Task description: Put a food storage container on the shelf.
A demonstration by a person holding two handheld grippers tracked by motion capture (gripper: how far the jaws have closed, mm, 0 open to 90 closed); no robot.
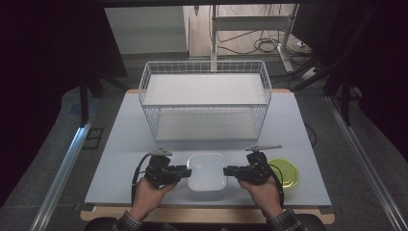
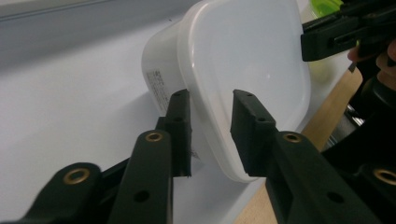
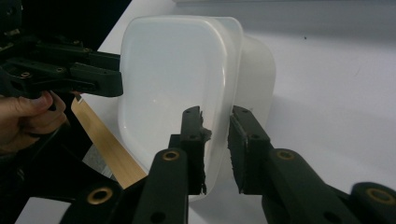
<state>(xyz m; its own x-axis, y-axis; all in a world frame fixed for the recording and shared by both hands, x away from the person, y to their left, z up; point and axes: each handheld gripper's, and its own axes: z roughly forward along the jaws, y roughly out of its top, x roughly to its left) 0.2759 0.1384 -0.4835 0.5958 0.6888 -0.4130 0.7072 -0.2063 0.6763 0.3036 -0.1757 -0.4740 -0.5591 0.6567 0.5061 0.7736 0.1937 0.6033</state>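
Dim, dark surroundings frame a pale grey tabletop with a wooden front edge, and cables lie on the floor beyond it. Between the two tongs stands a white plastic container, lidded or turned bottom-up, I cannot tell which, near the tabletop's front edge.

The left tongs, held in the person's left hand, reach in from the container's left side. In the left gripper view the jaws straddle the container's rim edge, one jaw on the side wall by a printed label, the other over the flat white face. The jaws are narrowed around the rim; whether the pads press on it I cannot tell.

The right tongs, held in the right hand, reach in from the opposite side. In the right gripper view their jaws also straddle the container's rim, one on each side of the edge, close to it; firm contact is not clear. The left tongs show across the container in that view.

Just beside the right tongs, on the side away from the container, lies a round yellow-green lid. Well beyond both tongs stands a white wire basket with a flat white board in it.
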